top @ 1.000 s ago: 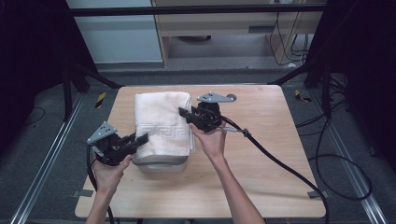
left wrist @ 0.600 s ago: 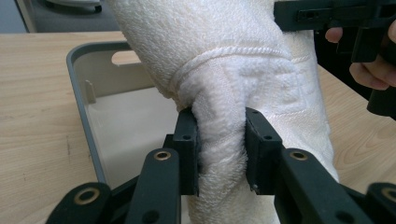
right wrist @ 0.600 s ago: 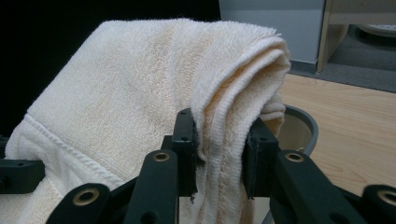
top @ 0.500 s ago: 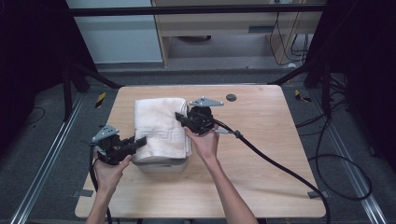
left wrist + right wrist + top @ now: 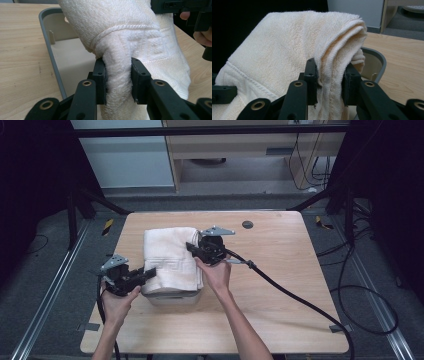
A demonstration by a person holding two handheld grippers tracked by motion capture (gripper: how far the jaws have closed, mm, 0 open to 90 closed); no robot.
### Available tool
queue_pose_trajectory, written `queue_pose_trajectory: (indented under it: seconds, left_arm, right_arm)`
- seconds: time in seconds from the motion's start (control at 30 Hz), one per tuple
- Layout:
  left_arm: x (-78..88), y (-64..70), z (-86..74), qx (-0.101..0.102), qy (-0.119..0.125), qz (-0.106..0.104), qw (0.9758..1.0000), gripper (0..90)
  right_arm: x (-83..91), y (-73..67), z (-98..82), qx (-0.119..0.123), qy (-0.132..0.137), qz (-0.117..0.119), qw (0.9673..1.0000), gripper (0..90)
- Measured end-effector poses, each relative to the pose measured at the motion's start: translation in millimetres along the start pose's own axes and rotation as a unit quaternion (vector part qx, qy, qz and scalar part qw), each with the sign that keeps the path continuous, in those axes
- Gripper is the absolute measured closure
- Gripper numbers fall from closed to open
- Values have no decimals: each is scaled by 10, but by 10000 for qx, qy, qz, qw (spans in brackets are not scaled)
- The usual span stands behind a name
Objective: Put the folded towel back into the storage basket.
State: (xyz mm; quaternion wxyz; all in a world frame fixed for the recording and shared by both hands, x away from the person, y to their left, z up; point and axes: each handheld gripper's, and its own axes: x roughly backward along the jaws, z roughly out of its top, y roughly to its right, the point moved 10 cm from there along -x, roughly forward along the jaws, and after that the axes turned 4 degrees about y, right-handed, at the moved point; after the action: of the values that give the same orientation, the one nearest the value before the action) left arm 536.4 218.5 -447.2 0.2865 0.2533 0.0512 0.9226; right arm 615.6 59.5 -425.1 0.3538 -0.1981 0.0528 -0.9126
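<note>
Two grippers, left gripper (image 5: 149, 272) and right gripper (image 5: 191, 247), pinch the soft, floppy towel (image 5: 169, 256) by its thick folded edges over the grey bin (image 5: 47, 37).

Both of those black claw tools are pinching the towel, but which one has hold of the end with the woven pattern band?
The left gripper. Its fingers pinch the towel just below the raised woven band, at the near end over the grey bin. The right gripper clamps plain folded edges.
</note>
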Motion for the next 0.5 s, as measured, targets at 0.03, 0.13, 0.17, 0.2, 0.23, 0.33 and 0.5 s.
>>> queue_pose_trajectory:
  seconds: [0.03, 0.13, 0.17, 0.2, 0.23, 0.33, 0.5]
  left_arm:
    - [-8, -24, -17, 23, -28, 29, 10000, 687]
    - [-21, -48, -39, 43, -67, 53, 10000, 687]
    - [-31, -63, -55, 48, -100, 72, 9999, 687]
    - [-39, -72, -65, 46, -120, 85, 9999, 687]
    - [-52, -80, -78, 58, -140, 95, 9998, 687]
    - [-86, -109, -118, 90, -200, 133, 9997, 687]
    - [-131, -152, -166, 101, -276, 219, 9993, 686]
  right_arm:
    - [-27, 0, -21, -14, -29, -1, 10000, 705]
    - [-54, -1, -47, -41, -54, 3, 10000, 705]
    - [-68, 0, -63, -60, -77, -1, 10000, 705]
    - [-85, 5, -84, -60, -99, -8, 9999, 705]
    - [-95, 8, -97, -57, -111, -17, 9999, 705]
    - [-132, 24, -153, -29, -178, -63, 9998, 704]
    - [-182, 43, -219, -5, -253, -112, 9996, 702]
